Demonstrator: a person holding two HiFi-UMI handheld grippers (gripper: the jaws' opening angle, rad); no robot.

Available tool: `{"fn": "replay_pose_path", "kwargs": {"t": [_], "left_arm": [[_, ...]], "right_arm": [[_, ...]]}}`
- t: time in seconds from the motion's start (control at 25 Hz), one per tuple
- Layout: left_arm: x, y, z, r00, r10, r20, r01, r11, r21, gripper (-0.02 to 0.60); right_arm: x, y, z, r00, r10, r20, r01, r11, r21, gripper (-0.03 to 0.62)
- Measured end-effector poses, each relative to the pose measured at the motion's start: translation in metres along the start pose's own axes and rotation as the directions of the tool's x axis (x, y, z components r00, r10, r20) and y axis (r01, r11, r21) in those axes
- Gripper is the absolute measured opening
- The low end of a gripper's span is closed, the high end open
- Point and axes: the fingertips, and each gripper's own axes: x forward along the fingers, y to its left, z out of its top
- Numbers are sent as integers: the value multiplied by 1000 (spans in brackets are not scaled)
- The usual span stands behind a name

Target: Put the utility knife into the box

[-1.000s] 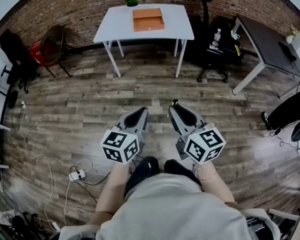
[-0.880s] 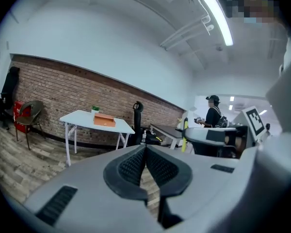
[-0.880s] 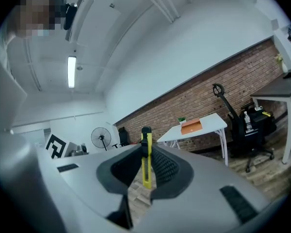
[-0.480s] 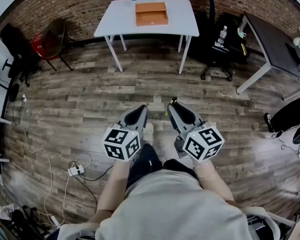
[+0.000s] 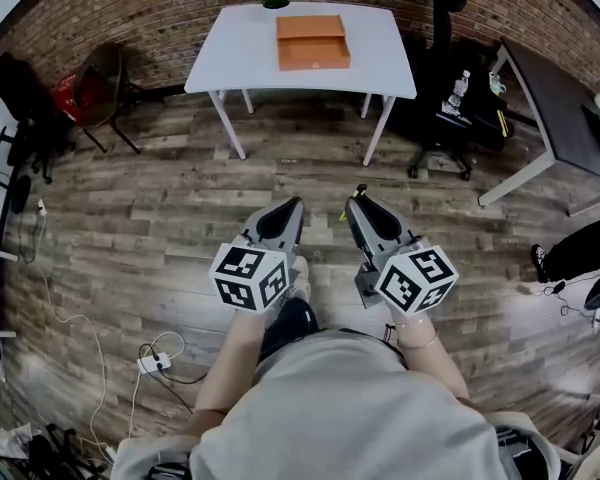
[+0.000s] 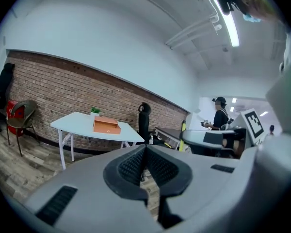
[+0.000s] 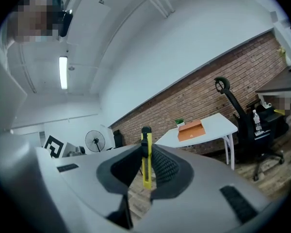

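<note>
While the left gripper [image 5: 290, 204] and right gripper [image 5: 358, 198] hang over the floor [image 5: 160, 218] in the head view, the box [image 5: 313, 42] sits near the table's [image 5: 240, 48] far edge, well apart. The left gripper view shows jaws pressed together, empty. The right gripper view shows jaws clamping the yellow knife [image 7: 146, 161], upright.

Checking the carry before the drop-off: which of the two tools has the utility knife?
The right tool: its jaws are shut on the yellow utility knife. The left tool is shut with nothing between its jaws.
</note>
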Motion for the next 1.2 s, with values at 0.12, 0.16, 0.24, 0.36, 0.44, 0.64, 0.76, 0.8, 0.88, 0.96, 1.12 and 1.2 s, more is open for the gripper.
{"fn": "replay_pose_path", "kwargs": {"t": [0.12, 0.16, 0.24, 0.36, 0.44, 0.64, 0.76, 0.8, 0.88, 0.96, 1.12, 1.2], "left_arm": [[25, 40, 18, 1000, -10, -2, 10, 999, -45, 7], [32, 54, 25, 1000, -11, 3, 11, 998, -56, 6], [47, 81, 42, 1000, -9, 16, 10, 998, -59, 6], [72, 118, 65, 999, -21, 25, 22, 998, -51, 6], [87, 136, 74, 999, -36, 20, 37, 998, -50, 6], [118, 160, 81, 997, -80, -16, 79, 995, -54, 6], [131, 173, 81, 995, -92, -30, 90, 994, -60, 6], [135, 177, 82, 995, -93, -35, 90, 994, -66, 6], [144, 183, 84, 995, -94, -41, 91, 993, -74, 6], [153, 189, 87, 995, -87, -42, 84, 994, -71, 6], [177, 206, 96, 996, -74, -50, 71, 996, -61, 6], [191, 217, 99, 996, -66, -54, 63, 996, -61, 6]], "right_arm": [[51, -9, 7, 1000, 5, -26, -5, 1000, -6, 60], [67, -12, 11, 999, 5, -31, -6, 1000, -13, 60], [98, -19, 20, 1000, 1, -31, -2, 1000, -25, 60], [140, -30, 31, 999, -10, -34, 9, 999, -48, 60], [162, -37, 31, 999, -21, -45, 18, 998, -55, 60], [198, -51, 28, 998, -36, -57, 37, 999, 13, 60], [215, -59, 28, 997, -36, -72, 38, 999, 22, 60], [220, -62, 29, 997, -35, -74, 37, 999, 23, 60], [229, -69, 33, 997, -34, -73, 36, 999, 25, 60], [240, -77, 39, 997, -31, -65, 33, 999, 29, 60], [267, -101, 51, 998, -28, -49, 30, 999, 37, 60], [283, -115, 55, 998, -23, -50, 25, 999, 38, 60]]}}
